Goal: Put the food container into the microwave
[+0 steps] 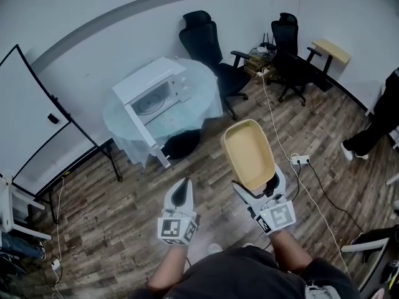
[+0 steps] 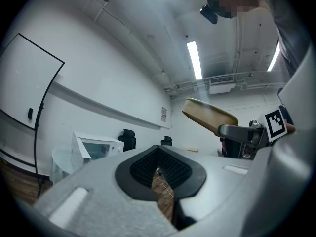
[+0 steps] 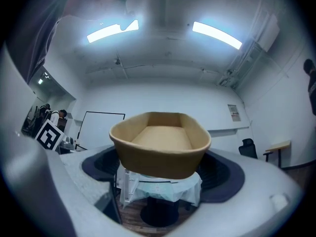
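Pale-blue table [image 1: 202, 83]: round, directly under the microwave. A bump against its edge on the approach could jolt the oven.
White microwave [image 1: 153, 89]: sits on that table with its cavity open and facing the person. The opening looks only a little roomier than the container, so a skewed entry could jam on the frame.
Microwave door [image 1: 144, 132]: swung out from the microwave's front, towards the person. It juts into the approach, so the container or a gripper could clip it.
Tan food container [image 1: 248, 154]: in the air well short of the microwave, far end tipped upward, and it looks empty. It is gripped at its near end only, so the long overhang could pivot or slip in the grip.
Right gripper [image 1: 259, 187]: jaws spread wide and clamped on the container's near end, well short of the microwave.
Left gripper [image 1: 181, 195]: jaws drawn together with nothing between them, as far from the microwave as the right gripper. It is free to steady the door.
White cable [image 1: 274, 120]: runs along the floor to the right of the microwave's table. It is a trip risk if the walk drifts that way.
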